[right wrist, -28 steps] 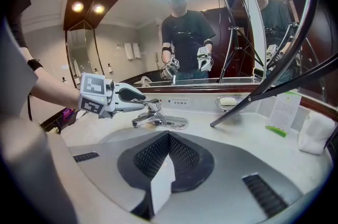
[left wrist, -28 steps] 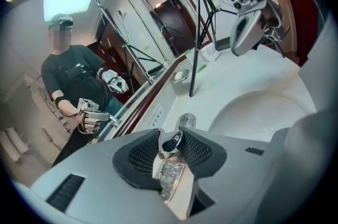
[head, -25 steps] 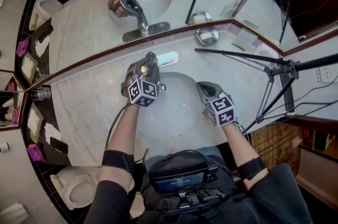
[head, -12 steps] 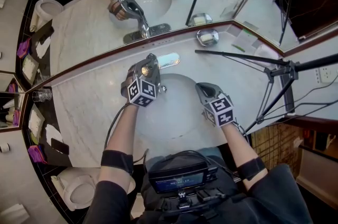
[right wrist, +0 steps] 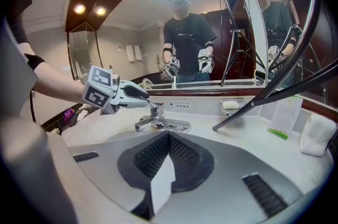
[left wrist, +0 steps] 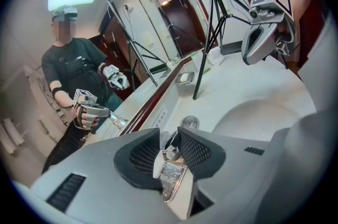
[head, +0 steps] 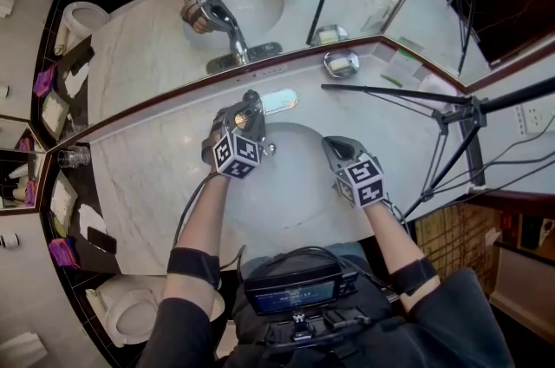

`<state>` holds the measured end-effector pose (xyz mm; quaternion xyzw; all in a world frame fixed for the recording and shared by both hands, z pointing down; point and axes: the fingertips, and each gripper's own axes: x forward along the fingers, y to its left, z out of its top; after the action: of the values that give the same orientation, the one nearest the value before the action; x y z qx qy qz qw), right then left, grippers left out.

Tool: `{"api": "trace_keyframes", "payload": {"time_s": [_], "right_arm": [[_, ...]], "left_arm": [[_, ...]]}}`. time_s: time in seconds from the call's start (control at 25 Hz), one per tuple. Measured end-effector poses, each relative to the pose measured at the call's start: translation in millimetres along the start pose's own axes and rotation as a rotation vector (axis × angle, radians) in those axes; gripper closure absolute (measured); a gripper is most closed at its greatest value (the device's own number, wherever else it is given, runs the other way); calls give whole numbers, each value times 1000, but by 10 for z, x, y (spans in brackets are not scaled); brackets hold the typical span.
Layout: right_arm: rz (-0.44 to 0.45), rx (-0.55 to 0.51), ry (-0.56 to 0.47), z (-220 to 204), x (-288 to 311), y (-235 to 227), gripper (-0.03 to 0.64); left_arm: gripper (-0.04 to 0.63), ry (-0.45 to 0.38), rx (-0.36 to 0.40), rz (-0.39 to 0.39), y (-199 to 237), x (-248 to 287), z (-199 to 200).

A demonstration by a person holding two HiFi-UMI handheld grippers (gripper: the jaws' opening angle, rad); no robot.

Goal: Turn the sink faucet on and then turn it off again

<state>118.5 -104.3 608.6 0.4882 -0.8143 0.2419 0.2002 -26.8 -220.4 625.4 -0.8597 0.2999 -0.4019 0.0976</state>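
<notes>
The chrome faucet stands at the back rim of the oval sink basin in the marble counter. My left gripper is shut on the faucet's lever handle, which shows as a chrome strip pinched between the two dark pads in the left gripper view. The right gripper view shows the same grip from the side, the left gripper holding the lever above the spout. My right gripper hovers over the basin's right side, shut and holding nothing. I cannot tell whether water is running.
A wall mirror behind the counter repeats the scene. A soap dish sits at the back right, and a black tripod leg reaches across the counter there. A glass stands at far left, a toilet below left.
</notes>
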Motion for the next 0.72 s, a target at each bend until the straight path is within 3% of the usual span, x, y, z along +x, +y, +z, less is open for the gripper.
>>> {"api": "trace_keyframes", "payload": {"time_s": [0.16, 0.32, 0.44, 0.52, 0.72], "right_arm": [[6, -3, -5, -6, -11, 30, 598], [17, -9, -10, -2, -16, 106, 598], [26, -18, -15, 32, 15, 163, 598], [31, -26, -19, 67, 39, 209, 598], [44, -47, -27, 144, 86, 287, 598]], "left_arm": [[483, 2, 23, 0, -60, -146, -20], [484, 1, -20, 16, -76, -356, -91], [545, -7, -65, 41, -68, -532, -126], [589, -14, -106, 54, -73, -656, -161], [591, -46, -282, 77, -79, -938, -236]]}}
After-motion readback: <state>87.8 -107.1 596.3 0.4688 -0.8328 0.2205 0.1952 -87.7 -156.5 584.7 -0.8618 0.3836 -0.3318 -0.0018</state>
